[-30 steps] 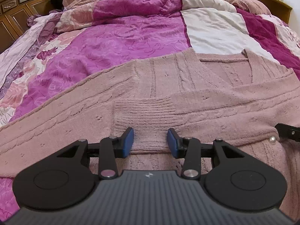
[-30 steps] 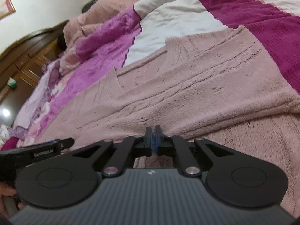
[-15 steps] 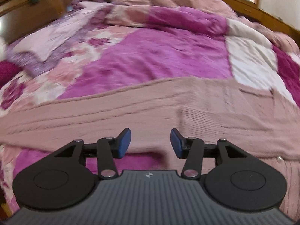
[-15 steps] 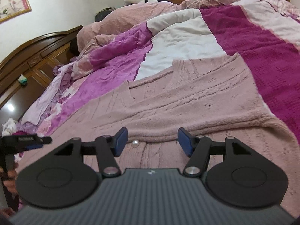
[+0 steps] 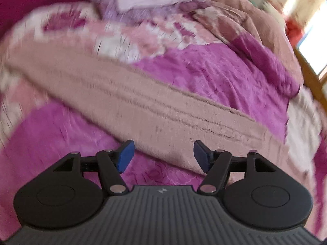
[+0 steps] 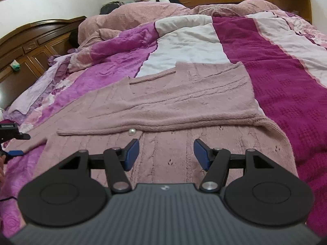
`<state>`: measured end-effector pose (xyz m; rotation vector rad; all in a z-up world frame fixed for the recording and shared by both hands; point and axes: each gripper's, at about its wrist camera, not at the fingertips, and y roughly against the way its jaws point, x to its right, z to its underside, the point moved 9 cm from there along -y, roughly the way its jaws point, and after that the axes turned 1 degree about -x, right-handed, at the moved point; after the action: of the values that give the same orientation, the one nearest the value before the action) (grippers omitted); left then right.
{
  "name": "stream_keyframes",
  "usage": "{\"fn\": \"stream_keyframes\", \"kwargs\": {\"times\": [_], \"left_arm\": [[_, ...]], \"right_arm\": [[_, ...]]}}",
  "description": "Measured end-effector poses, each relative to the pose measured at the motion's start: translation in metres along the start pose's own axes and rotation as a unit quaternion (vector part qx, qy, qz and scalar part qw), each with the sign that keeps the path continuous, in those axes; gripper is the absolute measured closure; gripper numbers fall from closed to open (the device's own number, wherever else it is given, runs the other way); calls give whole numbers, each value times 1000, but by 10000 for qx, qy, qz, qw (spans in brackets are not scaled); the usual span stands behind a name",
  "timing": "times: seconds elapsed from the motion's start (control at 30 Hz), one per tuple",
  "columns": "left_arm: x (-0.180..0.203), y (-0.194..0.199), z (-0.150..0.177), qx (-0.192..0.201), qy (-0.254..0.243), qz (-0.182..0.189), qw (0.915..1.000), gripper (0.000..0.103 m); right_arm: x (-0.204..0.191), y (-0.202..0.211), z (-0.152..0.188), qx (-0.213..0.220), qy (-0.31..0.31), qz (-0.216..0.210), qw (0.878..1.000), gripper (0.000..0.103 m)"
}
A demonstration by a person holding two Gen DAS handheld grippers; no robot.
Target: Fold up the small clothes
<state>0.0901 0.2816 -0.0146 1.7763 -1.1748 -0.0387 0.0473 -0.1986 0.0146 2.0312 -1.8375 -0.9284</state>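
A dusty-pink cable-knit cardigan [image 6: 184, 102] lies spread flat on the bed, over a patchwork bedspread of magenta, white and pink panels [image 6: 286, 77]. One sleeve is already laid across the chest, its folded edge running sideways just beyond a small pearl button [image 6: 132, 131]. The other long knit sleeve [image 5: 143, 102] stretches out to the side over the bedspread, not yet folded.

The right gripper [image 6: 166, 153] hangs over the lower body of the cardigan with its blue-padded fingers [image 6: 130, 154] apart and nothing between them. The left gripper [image 5: 163, 155] is aimed at the outstretched sleeve; its jaws are opening, and the near edge of the sleeve shows in the gap between the pads without being pinched. That view is blurred, so finer detail of the sleeve cannot be read. In the right wrist view the left gripper shows only as a dark shape at the far left edge.

The step in hand appears to be the second sleeve fold. The next move likely calls for the left fingers to close on the sleeve's edge, lift it and carry it across the chest.
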Motion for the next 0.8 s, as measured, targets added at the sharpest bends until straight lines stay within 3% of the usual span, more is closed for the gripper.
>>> {"fn": "stream_keyframes", "kwargs": {"times": [0.1, 0.27, 0.4, 0.57, 0.67, 0.8], "left_arm": [[-12, -5, 2, -4, 548, 207, 9983, 32], [-22, 1, -6, 264, 974, 277, 9945, 32], [-33, 4, -20, 615, 931, -26, 9938, 32], [-46, -22, -44, 549, 918, 76, 9942, 32], [-45, -27, -55, 710, 769, 123, 9944, 33], [-39, -25, -61, 903, 460, 146, 9947, 72]], "right_arm": [[0, -1, 2, -22, -26, 30, 10000, 41], [-3, -2, 5, -64, 12, 56, 10000, 41], [-3, -2, 8, -76, 0, 75, 9999, 41], [-1, -2, 10, -100, -79, 121, 9998, 41], [0, -3, 12, -123, -145, 160, 9997, 41], [1, -2, 14, -154, -161, 193, 9996, 41]]}}
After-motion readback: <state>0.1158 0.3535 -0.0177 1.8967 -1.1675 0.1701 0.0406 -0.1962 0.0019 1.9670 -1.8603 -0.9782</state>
